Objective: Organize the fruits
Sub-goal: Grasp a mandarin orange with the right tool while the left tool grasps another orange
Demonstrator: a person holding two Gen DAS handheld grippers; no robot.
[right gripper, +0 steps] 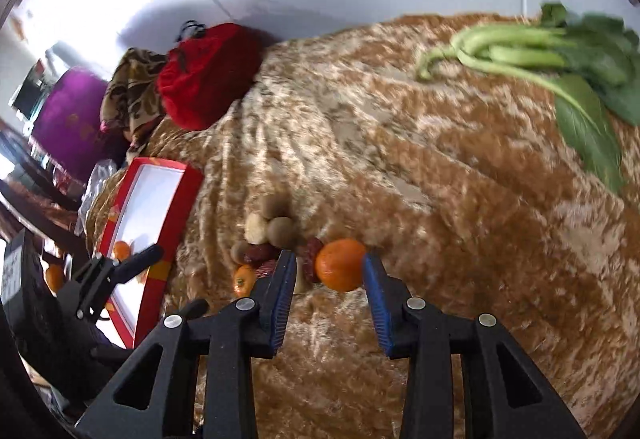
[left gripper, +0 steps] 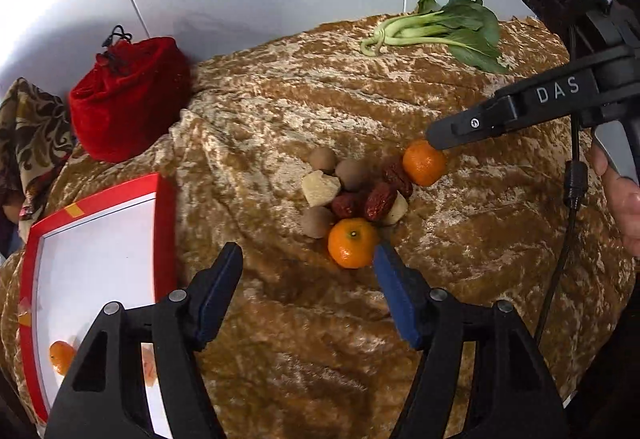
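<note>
Fruit pile (left gripper: 352, 191) sits mid-worktop (left gripper: 300, 339) on gold cloth. Right claw (right gripper: 330, 263) is spread, its blue pads flanking a tangerine (right gripper: 340, 265) at the pile's edge, not pinching it. Left claw (left gripper: 308, 259) is spread, empty, just beside another tangerine (left gripper: 352, 243). Red tray (left gripper: 162, 223) at left holds a third (left gripper: 60, 357).

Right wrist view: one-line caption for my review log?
Open right gripper straddles a mandarin beside mixed fruit on a gold cloth.
</note>
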